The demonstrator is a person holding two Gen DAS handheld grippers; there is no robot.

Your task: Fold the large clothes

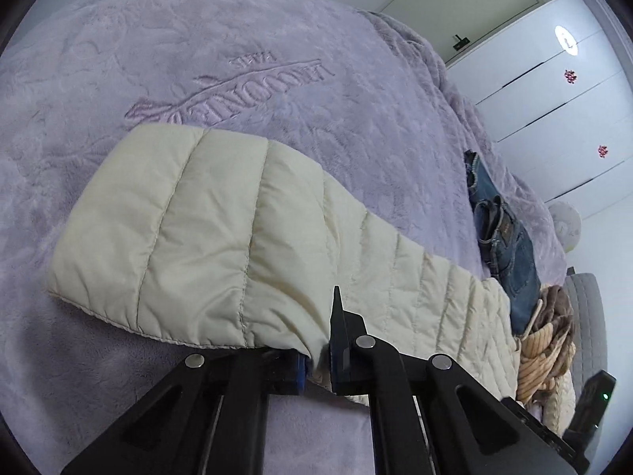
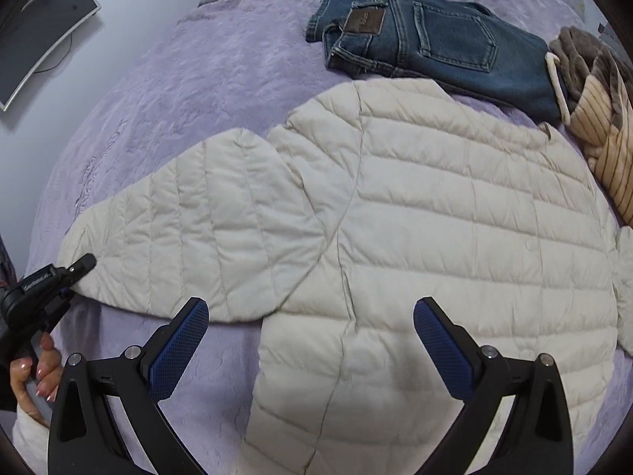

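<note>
Cream jacket (image 2: 435, 217) sleeve in left tongs (image 1: 316, 360) (pinched)

Jacket (image 2: 435, 217) on blanket (image 2: 198, 79); jeans (image 2: 435, 43) behind.

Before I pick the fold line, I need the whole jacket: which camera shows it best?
The right wrist view: the jacket lies flat, body and one sleeve visible. The left wrist view shows only that sleeve, pinched in the left gripper.

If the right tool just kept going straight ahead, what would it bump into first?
Most likely the puffy cream jacket. The right tool is open and points at the jacket's body, spread flat on the purple blanket. The folded jeans lie farther on. Depth is hard to judge here.
</note>
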